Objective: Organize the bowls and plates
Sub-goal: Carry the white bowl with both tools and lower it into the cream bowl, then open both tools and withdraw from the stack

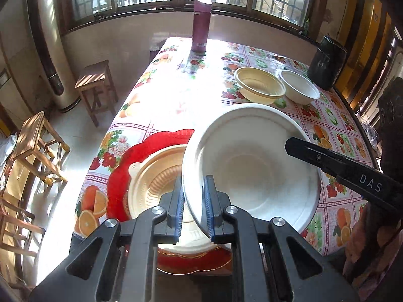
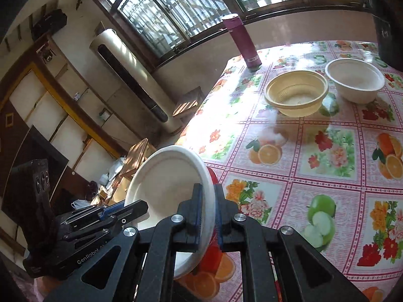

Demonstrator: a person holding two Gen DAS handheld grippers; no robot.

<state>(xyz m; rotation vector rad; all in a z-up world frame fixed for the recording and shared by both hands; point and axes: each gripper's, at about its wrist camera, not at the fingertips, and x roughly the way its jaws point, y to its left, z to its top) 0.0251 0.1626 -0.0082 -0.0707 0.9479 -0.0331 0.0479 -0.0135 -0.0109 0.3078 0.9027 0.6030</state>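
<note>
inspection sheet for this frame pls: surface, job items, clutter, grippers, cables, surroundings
Surface: table under fruit-print oilcloth, sunlit.
Job's things: large white paper bowl held tilted above beige ribbed plastic dish on red scalloped plate; yellow plastic bowl and small white bowl farther back.
Clutter: magenta flask, dark canister.
Grippers: left gripper and right gripper both clamp the large bowl's rim.
Cables: nothing seen.
Surroundings: barred windows, wooden stools, tower air conditioner.

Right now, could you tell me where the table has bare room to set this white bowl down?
Free: the sunlit tablecloth between the purple flask, the yellow bowl and the red plate. Crowded: the near edge, where the red plate carries a cream dish, and the far right, where the small white bowl meets the dark canister.
</note>
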